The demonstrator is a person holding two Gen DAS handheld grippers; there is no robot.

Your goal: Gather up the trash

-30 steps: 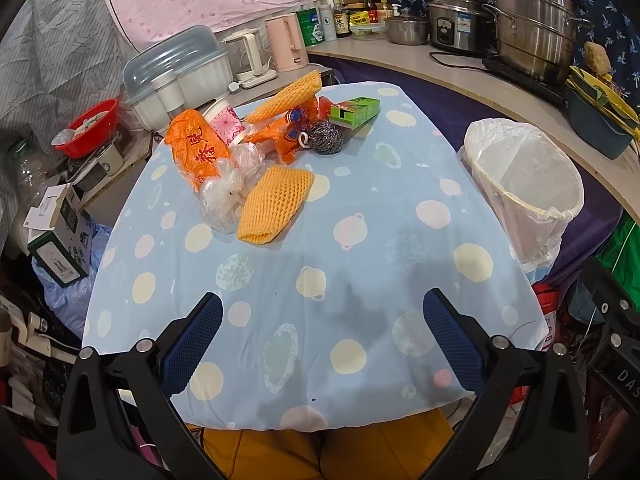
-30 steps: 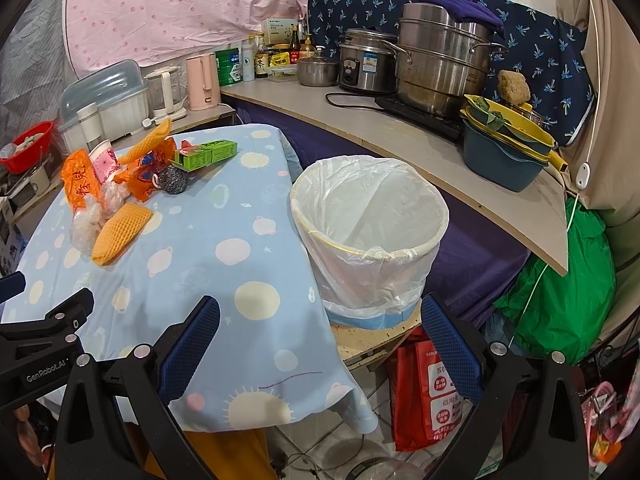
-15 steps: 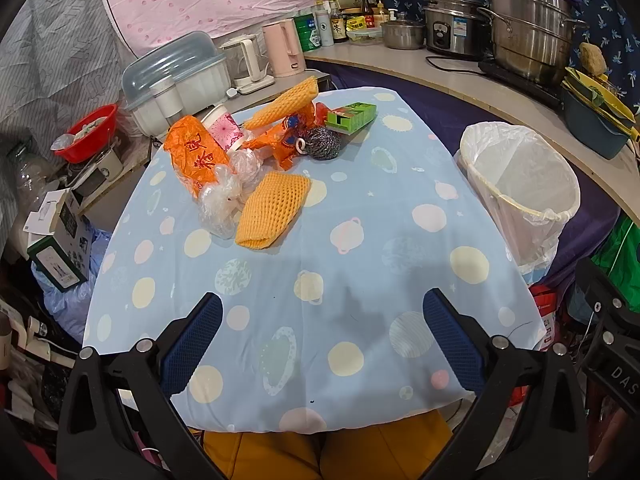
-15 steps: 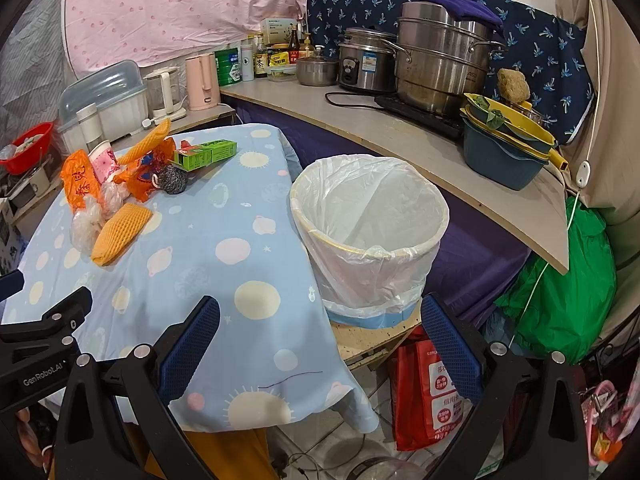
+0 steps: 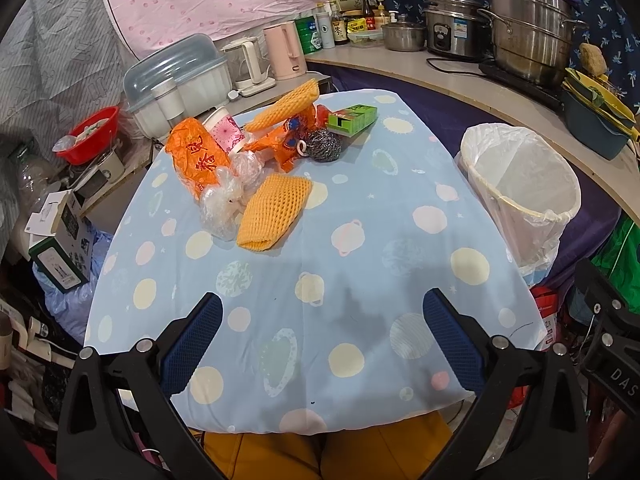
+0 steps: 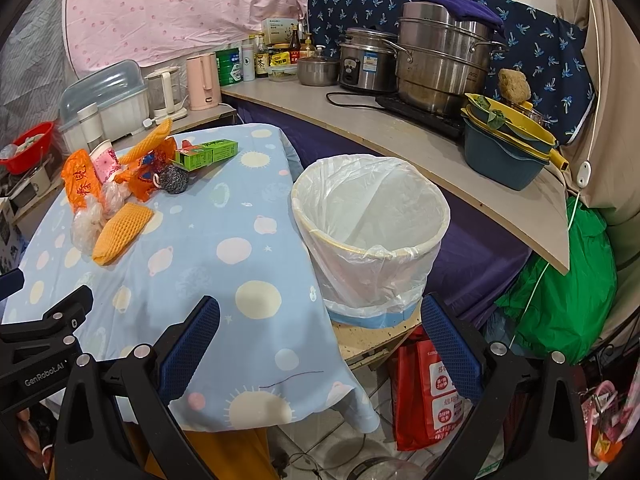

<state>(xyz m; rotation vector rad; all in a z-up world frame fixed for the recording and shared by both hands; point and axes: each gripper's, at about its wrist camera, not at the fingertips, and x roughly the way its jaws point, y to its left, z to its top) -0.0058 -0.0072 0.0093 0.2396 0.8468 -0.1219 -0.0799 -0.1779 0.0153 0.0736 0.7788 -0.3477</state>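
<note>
Trash lies in a pile at the far left of the blue dotted tablecloth (image 5: 360,272): an orange foam net (image 5: 274,212), a clear plastic bag (image 5: 224,204), an orange wrapper (image 5: 196,160), a pink paper cup (image 5: 228,132), a steel scourer (image 5: 324,144) and a green box (image 5: 352,118). A white-lined bin (image 6: 370,220) stands to the right of the table, also in the left wrist view (image 5: 520,184). My left gripper (image 5: 322,344) is open and empty over the table's near edge. My right gripper (image 6: 320,352) is open and empty, near the bin.
A curved counter (image 6: 400,132) behind the bin holds steel pots (image 6: 440,64), a rice cooker and stacked basins (image 6: 504,148). A dish rack (image 5: 180,80), kettles and a red bowl (image 5: 90,128) stand behind the table. Boxes lie on the floor at left, bags at right.
The left gripper has drawn back slightly, so the trash pile sits a little farther off. The right view is almost unchanged. Both grippers stay open.
</note>
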